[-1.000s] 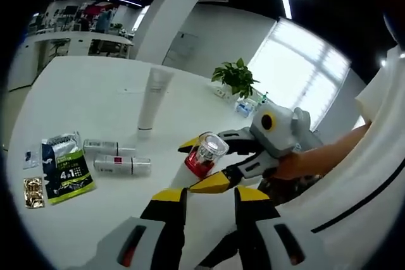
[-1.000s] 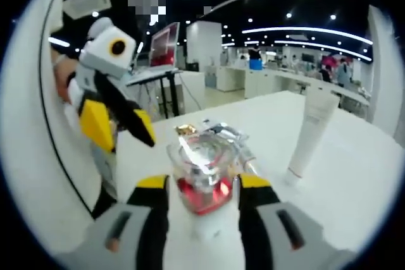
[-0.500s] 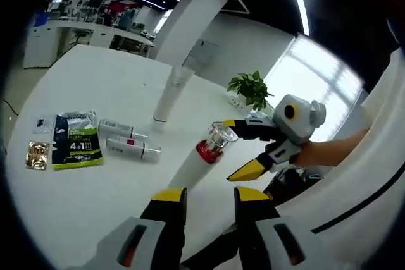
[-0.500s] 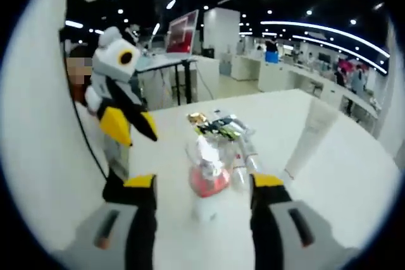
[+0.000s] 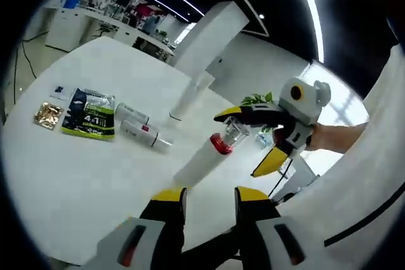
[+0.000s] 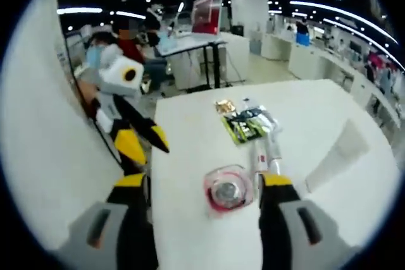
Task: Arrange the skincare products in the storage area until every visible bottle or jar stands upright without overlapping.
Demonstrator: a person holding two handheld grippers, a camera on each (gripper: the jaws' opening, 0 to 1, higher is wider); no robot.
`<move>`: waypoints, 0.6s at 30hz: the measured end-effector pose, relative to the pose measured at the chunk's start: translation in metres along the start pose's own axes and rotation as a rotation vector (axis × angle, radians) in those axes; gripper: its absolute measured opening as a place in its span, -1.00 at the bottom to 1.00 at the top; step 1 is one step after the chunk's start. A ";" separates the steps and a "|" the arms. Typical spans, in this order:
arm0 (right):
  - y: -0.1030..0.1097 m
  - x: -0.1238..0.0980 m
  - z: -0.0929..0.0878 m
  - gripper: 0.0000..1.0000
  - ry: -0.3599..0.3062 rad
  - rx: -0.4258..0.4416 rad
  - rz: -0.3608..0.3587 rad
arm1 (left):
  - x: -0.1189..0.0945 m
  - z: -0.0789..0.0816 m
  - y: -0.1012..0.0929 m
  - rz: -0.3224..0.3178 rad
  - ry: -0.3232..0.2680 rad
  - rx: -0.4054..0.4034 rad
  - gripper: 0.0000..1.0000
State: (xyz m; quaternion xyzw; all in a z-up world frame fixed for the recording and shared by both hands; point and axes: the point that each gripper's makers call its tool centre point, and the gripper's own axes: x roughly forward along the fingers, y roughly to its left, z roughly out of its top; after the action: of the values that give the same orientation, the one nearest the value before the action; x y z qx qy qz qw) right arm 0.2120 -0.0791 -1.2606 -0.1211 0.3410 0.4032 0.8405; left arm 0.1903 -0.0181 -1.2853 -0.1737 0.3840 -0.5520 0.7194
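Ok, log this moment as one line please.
stage: placing | right gripper: open above upright white bottle with red collar and clear cap | left gripper: open, empty | two white tubes: lying flat

left tool (image 5: 205,195) parted, right tool (image 6: 202,181) wide (empty)

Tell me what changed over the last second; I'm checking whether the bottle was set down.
Yes. The right tool opened and let go of the clear-capped bottle, then rose above it; the bottle now stands upright on the white table. The left tool stayed open and empty. The two lying bottles, the sachets and the upright white tube kept their places.
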 end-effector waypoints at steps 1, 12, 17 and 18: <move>0.000 0.003 -0.003 0.43 0.035 -0.041 0.001 | -0.003 0.003 0.002 -0.001 -0.012 -0.008 -0.38; -0.003 0.005 -0.013 0.40 0.163 -0.139 0.013 | -0.028 0.014 0.031 0.067 -0.074 -0.063 -0.39; -0.007 0.003 -0.020 0.40 0.167 -0.158 -0.019 | -0.026 0.016 0.029 0.066 -0.047 -0.039 -0.39; -0.007 0.002 -0.019 0.40 0.167 -0.164 -0.028 | -0.024 0.017 0.028 0.063 -0.043 -0.035 -0.39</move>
State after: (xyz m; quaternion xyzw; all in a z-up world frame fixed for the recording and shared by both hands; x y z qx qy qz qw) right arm 0.2093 -0.0918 -1.2769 -0.2274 0.3738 0.4064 0.8021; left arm 0.2191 0.0108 -1.2843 -0.1861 0.3832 -0.5185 0.7414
